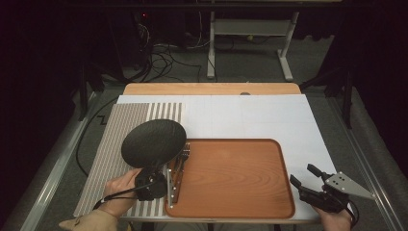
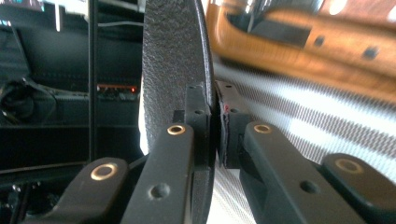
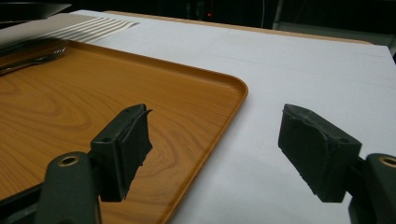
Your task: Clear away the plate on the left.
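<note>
A black round plate (image 1: 153, 142) hangs tilted over the striped mat (image 1: 108, 144), just left of the wooden tray (image 1: 231, 180). My left gripper (image 1: 152, 171) is shut on the plate's near rim. In the left gripper view the plate (image 2: 173, 60) stands edge-on, with the pads of my left gripper (image 2: 215, 112) pressed on both its faces. My right gripper (image 1: 304, 174) rests open beside the tray's right edge. In the right gripper view nothing lies between the fingers of my right gripper (image 3: 215, 140), and the tray (image 3: 70, 107) is to their left.
A fork (image 1: 184, 153) and a piece of cutlery with a riveted wooden handle (image 1: 173, 185) lie along the tray's left side. A white cover (image 1: 250, 115) spreads over the table behind and right of the tray. Table legs and cables stand on the floor beyond.
</note>
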